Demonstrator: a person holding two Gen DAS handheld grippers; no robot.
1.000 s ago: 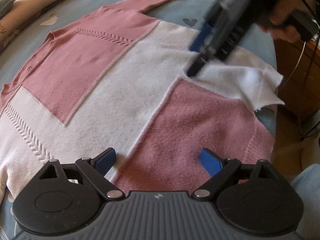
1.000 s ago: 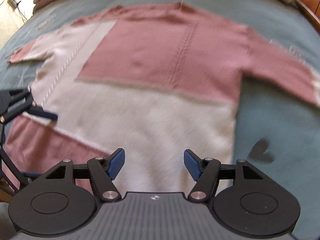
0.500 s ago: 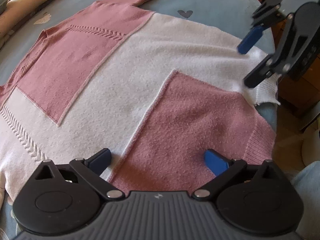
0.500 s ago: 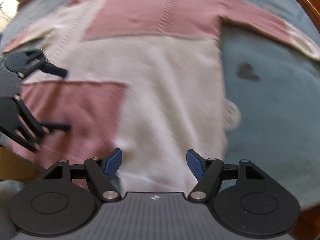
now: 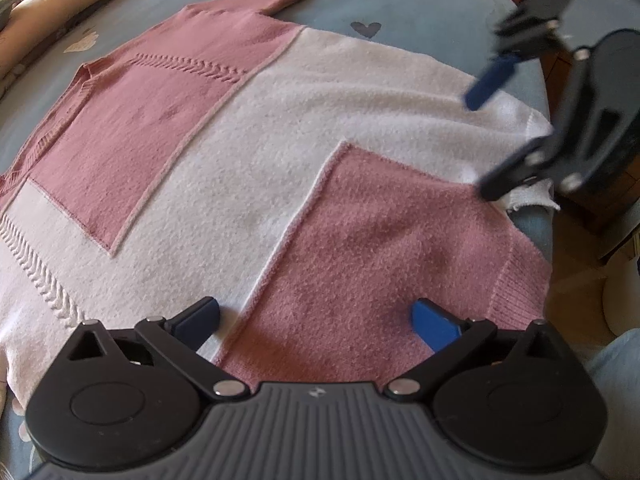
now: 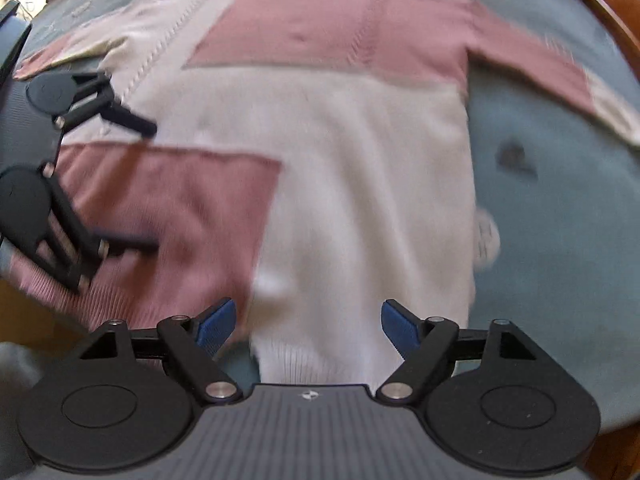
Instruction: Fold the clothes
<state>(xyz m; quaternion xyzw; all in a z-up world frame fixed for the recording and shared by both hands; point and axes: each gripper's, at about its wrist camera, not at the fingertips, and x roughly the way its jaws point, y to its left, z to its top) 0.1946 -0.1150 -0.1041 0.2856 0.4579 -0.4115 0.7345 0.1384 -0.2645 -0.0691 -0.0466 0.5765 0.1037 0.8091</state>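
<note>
sweater flat on bed

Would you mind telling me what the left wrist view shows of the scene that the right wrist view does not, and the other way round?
Only the left wrist view shows the pillow at the top left edge and the right gripper from outside, its jaws opening over the white hem corner.

Only the right wrist view shows the wooden bed frame and the left gripper from outside, jaws wide over the pink panel.

Both show the pink and white sweater lying flat on the blue bedsheet with its dark heart print.

Sweater flat on blue bed
</note>
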